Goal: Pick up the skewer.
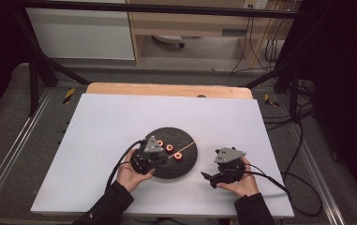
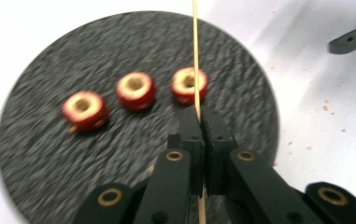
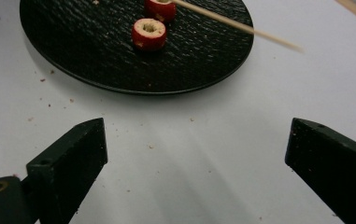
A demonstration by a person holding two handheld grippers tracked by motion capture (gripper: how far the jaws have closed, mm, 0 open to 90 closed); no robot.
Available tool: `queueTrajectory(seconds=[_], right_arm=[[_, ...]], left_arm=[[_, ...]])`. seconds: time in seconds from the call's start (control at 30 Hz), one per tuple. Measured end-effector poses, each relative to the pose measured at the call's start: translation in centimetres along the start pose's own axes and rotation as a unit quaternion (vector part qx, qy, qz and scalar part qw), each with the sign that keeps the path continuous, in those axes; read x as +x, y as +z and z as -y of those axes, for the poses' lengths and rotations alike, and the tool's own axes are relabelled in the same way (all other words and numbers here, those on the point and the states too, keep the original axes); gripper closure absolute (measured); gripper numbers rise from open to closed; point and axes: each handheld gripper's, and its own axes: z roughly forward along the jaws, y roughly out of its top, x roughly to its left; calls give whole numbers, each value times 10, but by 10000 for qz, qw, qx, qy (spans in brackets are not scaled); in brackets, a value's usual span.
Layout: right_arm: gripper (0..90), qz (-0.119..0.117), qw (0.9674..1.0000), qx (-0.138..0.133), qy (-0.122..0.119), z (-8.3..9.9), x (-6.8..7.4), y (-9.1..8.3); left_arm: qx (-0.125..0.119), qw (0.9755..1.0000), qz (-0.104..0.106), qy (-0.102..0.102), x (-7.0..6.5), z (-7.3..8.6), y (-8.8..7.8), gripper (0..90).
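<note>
A round black plate [image 1: 176, 136] lies mid-table with three red cored fruit rings [image 1: 169, 148] in a row on it. In the left gripper view the rings [image 2: 136, 89] sit just ahead of my left gripper [image 2: 199, 112], which is shut on a thin wooden skewer [image 2: 195, 46]. The skewer runs across the nearest ring [image 2: 189, 85] and out past the plate's rim [image 2: 119, 42]; I cannot tell whether it pierces that ring. My right gripper [image 3: 196, 140] stands open over bare white table, short of the plate [image 3: 73, 37], with nothing between its jaws.
The white table top [image 1: 120, 117] has wide free room to the left of and behind the plate. Small crumbs [image 3: 49, 105] dot the surface near the plate's rim. A wooden edge [image 1: 167, 89] runs along the table's far side, and cables [image 1: 293, 183] trail off at the right.
</note>
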Motion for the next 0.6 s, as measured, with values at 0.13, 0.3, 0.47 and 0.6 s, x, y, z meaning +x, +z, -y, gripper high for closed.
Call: queueTrajectory(seconds=[0.13,0.3,0.47,0.6], right_arm=[[100,79,9995,15,-321,-3,4,-1],[144,153,9971,7,-743,-2,6,-1],[197,198,9933,44,-1138,1,10,-2],[259,172,9894,137,-1437,3,11,-1]], left_arm=[[124,9996,152,204,-13,-11,11,883],[282,9981,274,468,-27,-21,22,883],[409,9960,393,691,-40,-30,33,883],[475,9943,482,821,-48,-36,41,883]])
